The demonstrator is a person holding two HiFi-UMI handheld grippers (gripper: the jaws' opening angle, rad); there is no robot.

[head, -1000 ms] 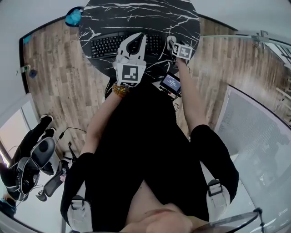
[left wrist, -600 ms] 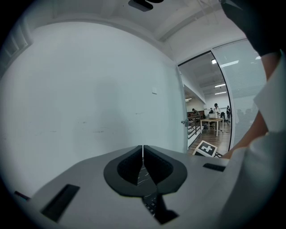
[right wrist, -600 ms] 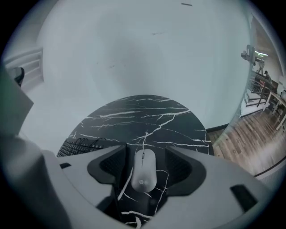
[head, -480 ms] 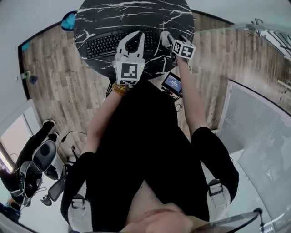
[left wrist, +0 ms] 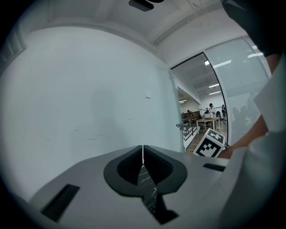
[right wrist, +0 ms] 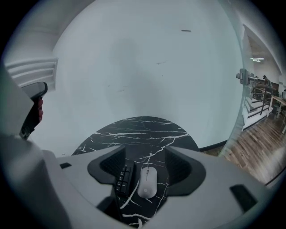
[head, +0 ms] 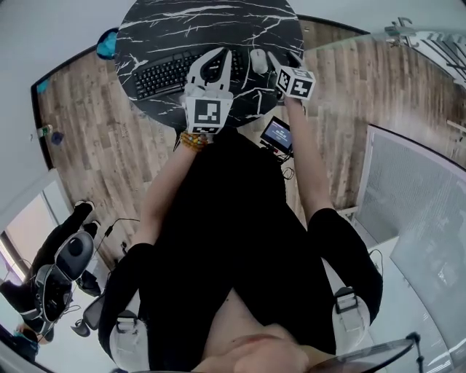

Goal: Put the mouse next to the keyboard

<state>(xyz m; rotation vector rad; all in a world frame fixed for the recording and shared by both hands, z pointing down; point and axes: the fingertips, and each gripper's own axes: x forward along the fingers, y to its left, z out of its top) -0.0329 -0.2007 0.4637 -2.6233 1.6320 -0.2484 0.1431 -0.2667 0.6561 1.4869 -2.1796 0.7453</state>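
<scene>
Now right claw (right wrist: 145, 157) has withdrawn from mouse (right wrist: 147, 183).

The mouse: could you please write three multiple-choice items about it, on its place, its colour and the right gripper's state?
1. Where is the mouse? A on the floor; B on the table, right of the keyboard; C atop the keyboard.
2. Its colour? A red; B black; C white.
3. Jaws of the right gripper? A apart; B shut on the mouse; C shut on a cable.
B: it lies on the marble top beside the keys. C: its shell is white. A: gaps show either side of the mouse.
</scene>
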